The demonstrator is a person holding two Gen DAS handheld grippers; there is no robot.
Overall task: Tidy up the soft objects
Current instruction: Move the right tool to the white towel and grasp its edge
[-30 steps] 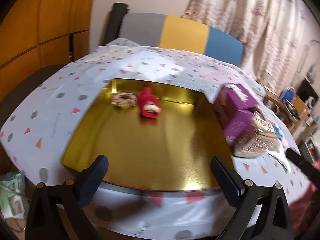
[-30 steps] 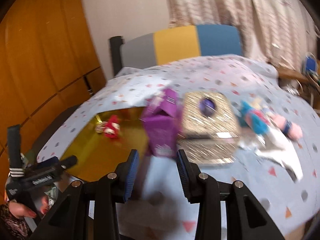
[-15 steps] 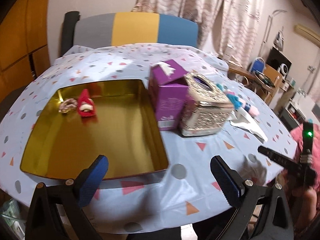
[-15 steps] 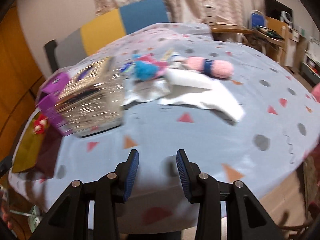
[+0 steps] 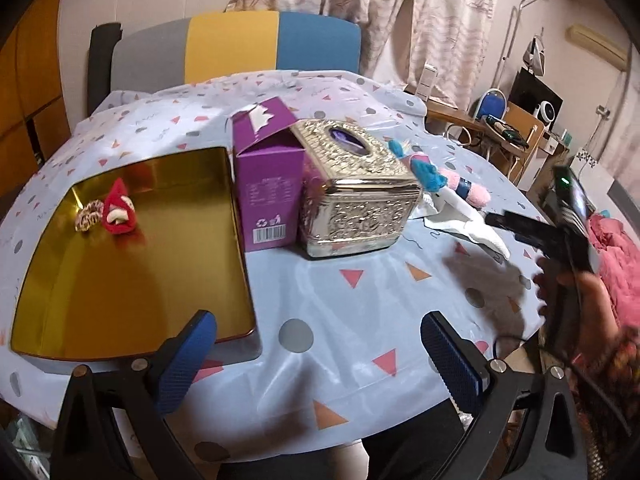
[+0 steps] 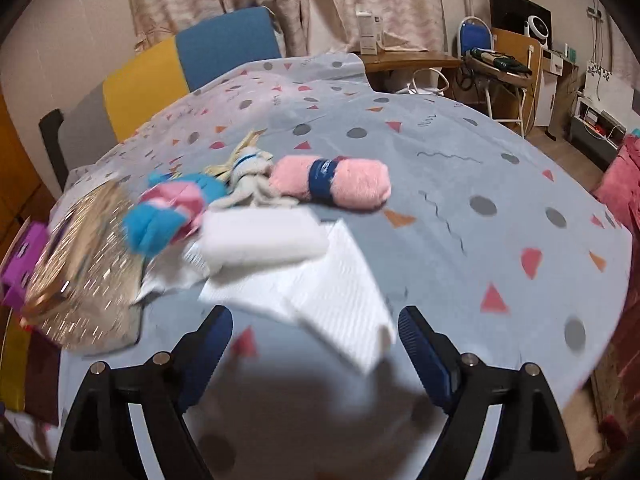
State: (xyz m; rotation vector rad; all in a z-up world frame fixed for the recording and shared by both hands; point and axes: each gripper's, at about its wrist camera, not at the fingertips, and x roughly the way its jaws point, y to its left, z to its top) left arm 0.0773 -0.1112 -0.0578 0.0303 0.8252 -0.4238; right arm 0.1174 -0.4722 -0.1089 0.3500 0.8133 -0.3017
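Note:
A gold tray (image 5: 132, 280) lies at the table's left with a red plush (image 5: 119, 208) and a small doughnut-shaped toy (image 5: 88, 221) in its far corner. My left gripper (image 5: 316, 356) is open and empty above the table's near edge. My right gripper (image 6: 316, 344) is open and empty just in front of white folded cloths (image 6: 320, 280). Behind them lie a white roll (image 6: 260, 240), a pink yarn skein (image 6: 332, 184) with a blue band, a blue-and-pink plush (image 6: 168, 216) and a grey plush (image 6: 248, 184).
A purple carton (image 5: 268, 176) and a silver embossed tissue box (image 5: 356, 184) stand between the tray and the soft pile. A striped chair (image 5: 236, 46) is behind the table. A desk with clutter (image 6: 500, 64) stands at the far right.
Both views have swung to the right. The right gripper has opened wider and come up to the soft pile. The left view has turned from the tray toward the boxes.

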